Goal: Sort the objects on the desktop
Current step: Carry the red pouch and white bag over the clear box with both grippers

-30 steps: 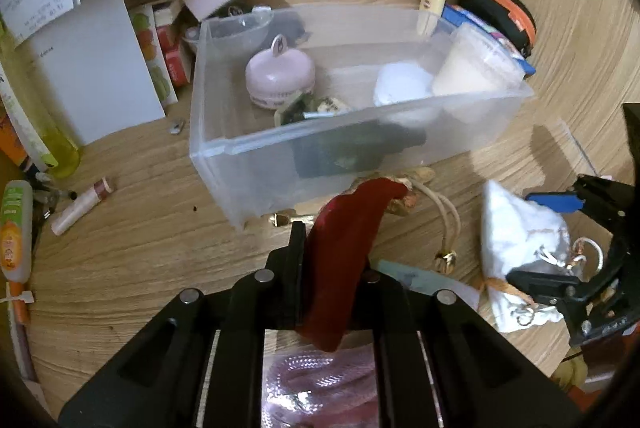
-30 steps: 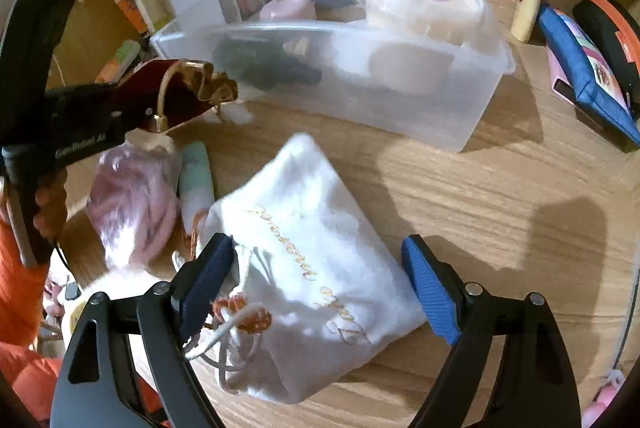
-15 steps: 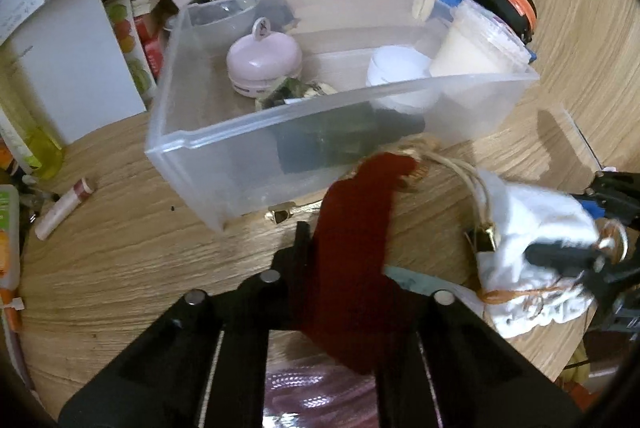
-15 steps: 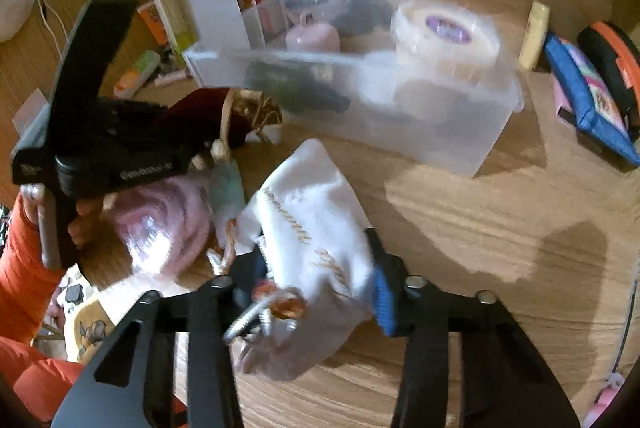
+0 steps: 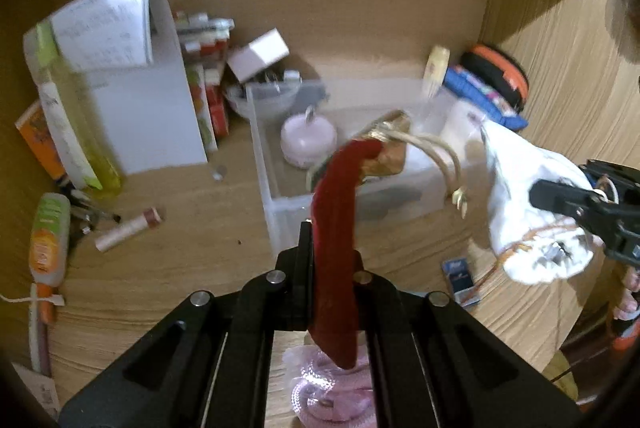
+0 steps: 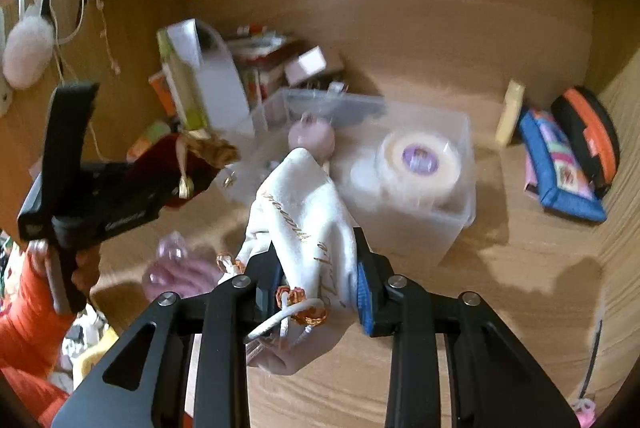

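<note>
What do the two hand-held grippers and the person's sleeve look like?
Both are black, with round silver bolts. The right hand-held gripper has blue pads; the left hand-held gripper shows pale lettering on its side. The sleeve is orange.

My left gripper [image 5: 332,268] black with silver screws, my right gripper [image 6: 316,284] black with blue pads [image 6: 362,292], white lettering, orange sleeve [image 6: 24,312]

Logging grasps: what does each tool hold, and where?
Left tool: red pouch, gripped near its bottom end. Right tool: white pouch, gripped near its drawstring mouth.
</note>
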`<state>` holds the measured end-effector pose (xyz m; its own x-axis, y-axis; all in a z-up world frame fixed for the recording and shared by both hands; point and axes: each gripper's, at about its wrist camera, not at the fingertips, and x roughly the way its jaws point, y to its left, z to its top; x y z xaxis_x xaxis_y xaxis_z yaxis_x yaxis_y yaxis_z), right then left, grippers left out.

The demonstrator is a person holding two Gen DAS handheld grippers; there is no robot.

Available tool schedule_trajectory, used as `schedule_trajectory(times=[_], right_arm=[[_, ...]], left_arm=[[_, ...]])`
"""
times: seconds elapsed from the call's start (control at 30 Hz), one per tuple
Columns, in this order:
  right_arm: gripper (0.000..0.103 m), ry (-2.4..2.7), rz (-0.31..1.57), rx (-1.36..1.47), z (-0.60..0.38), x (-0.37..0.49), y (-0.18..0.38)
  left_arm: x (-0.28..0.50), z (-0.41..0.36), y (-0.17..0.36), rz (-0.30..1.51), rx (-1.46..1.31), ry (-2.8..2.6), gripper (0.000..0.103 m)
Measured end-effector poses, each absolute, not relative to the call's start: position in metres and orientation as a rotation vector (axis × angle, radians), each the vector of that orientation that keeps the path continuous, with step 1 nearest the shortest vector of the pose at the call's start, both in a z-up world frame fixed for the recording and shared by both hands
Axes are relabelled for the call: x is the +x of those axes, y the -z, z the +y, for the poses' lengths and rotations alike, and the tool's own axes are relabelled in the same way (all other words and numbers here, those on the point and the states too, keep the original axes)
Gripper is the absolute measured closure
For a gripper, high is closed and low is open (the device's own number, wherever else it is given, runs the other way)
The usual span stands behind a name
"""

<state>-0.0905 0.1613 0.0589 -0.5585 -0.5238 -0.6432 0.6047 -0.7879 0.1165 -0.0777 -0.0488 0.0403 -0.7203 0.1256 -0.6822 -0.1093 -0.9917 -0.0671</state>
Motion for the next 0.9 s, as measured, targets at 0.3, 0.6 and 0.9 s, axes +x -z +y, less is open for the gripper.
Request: schedule_trajectory(times=[0.3, 0.6, 0.9], right_arm=[[0.076, 2.373, 0.117, 0.814, 0.154, -0.105, -0.089], [0.076, 2.388, 0.118, 0.816, 0.136, -0.134, -0.093], [0.076, 2.373, 0.150, 0.842, 0.119, -0.159, -0.085]], left_arm=[[-0.074, -0.059, -0.066, -0.115, -0.999, -2.831, 0.100], [-0.089, -0.065, -0.071, -0.187, -0.965, -2.804, 0.100], [-0.122, -0.061, -0.064, -0.235, -1.020, -2.744, 0.100]])
